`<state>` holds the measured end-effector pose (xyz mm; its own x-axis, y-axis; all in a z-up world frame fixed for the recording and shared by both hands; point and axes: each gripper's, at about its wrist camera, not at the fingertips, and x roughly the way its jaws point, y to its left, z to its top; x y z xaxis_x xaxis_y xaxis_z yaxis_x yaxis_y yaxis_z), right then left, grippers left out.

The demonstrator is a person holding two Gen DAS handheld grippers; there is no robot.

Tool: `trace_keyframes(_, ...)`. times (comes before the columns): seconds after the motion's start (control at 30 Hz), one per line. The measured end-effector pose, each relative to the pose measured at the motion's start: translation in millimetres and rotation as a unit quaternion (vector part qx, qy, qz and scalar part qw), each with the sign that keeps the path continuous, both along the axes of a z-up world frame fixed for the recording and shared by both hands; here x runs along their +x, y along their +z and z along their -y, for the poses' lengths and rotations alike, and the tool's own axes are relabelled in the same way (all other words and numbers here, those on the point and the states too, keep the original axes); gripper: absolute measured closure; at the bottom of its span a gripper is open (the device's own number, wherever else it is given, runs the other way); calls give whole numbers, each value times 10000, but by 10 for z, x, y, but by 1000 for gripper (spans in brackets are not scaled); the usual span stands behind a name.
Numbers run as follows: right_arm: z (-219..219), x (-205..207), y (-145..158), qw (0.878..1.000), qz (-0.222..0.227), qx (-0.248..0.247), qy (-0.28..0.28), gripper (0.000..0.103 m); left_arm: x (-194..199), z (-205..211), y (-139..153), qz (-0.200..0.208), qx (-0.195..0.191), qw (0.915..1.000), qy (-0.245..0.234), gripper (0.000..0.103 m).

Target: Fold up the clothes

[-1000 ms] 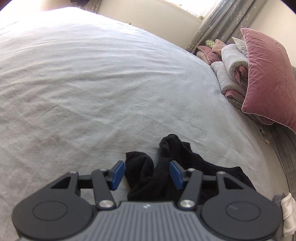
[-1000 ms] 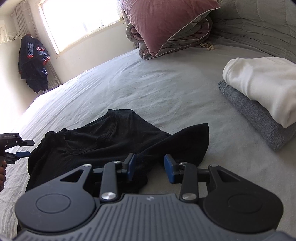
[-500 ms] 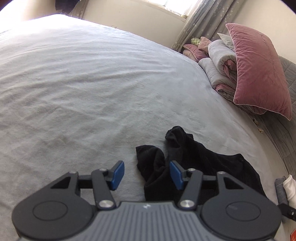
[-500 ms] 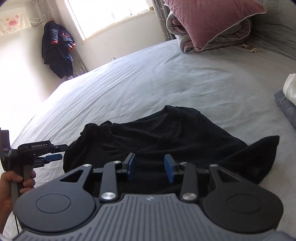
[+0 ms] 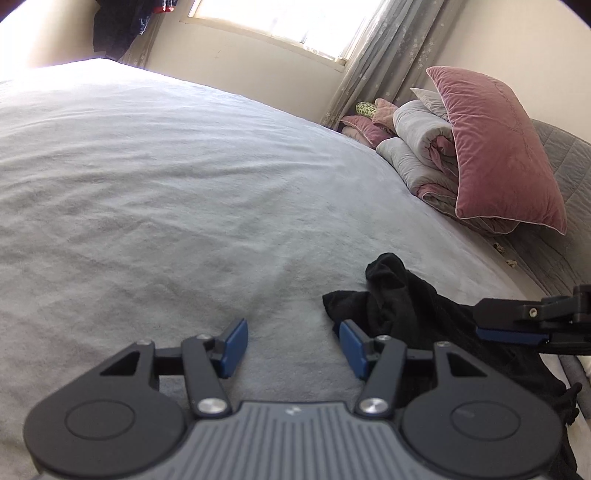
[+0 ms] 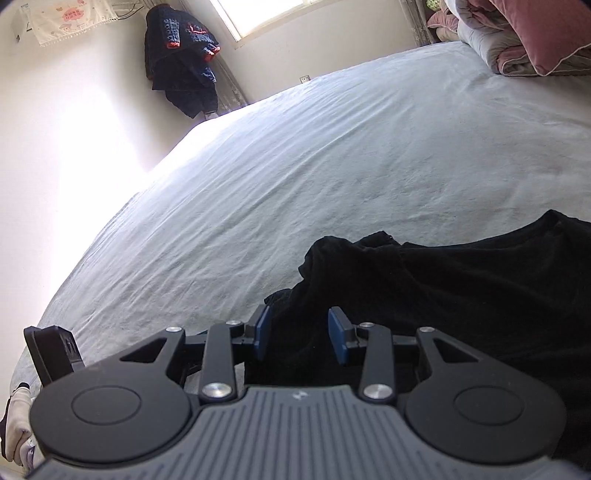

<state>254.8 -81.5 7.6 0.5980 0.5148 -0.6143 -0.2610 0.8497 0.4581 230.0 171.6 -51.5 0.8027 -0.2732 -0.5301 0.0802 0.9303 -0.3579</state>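
On the wide grey bed (image 5: 177,192), mostly bare sheet, lightly creased, reaching back to a sunlit window (image 5: 280,22). At the far right edge, a pile of rolled grey quilt (image 5: 417,155) with a pink pillow (image 5: 498,155) leaning on it. On the wall beside the window, dark clothes hanging (image 6: 183,59). Nearer, toward the right side of the bed, a crumpled black shirt (image 6: 461,291), bunched at its left end and spreading flatter to the right. Over that bunched end, the right gripper (image 6: 300,334), blue pads parted with black cloth showing in the gap; no pinch visible. Just left of the shirt, the left gripper (image 5: 293,349), jaws spread wide above bare sheet, its right finger (image 5: 352,349) at the edge of the cloth, nothing held.
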Motion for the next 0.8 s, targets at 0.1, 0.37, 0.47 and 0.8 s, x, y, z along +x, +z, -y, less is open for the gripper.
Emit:
trace_keyframes(0.1, -54, 114, -103, 9993, -301, 95, 176, 64, 18, 35, 54, -45, 201, 9996, -175, 46)
trace_keyframes(0.37, -280, 417, -314, 9912, -1076, 640, 427, 64, -19, -9, 61, -84, 15, 9985, -533, 48)
trace_keyframes(0.47, -412, 476, -345, 9919, -1139, 333, 444, 93, -31, 15, 60, -72, -101, 9972, -733, 48)
trace_keyframes(0.8, 147, 789, 231, 9923, -669, 986, -347, 95, -15, 294, 1, -176, -892, 9858, -1411, 48)
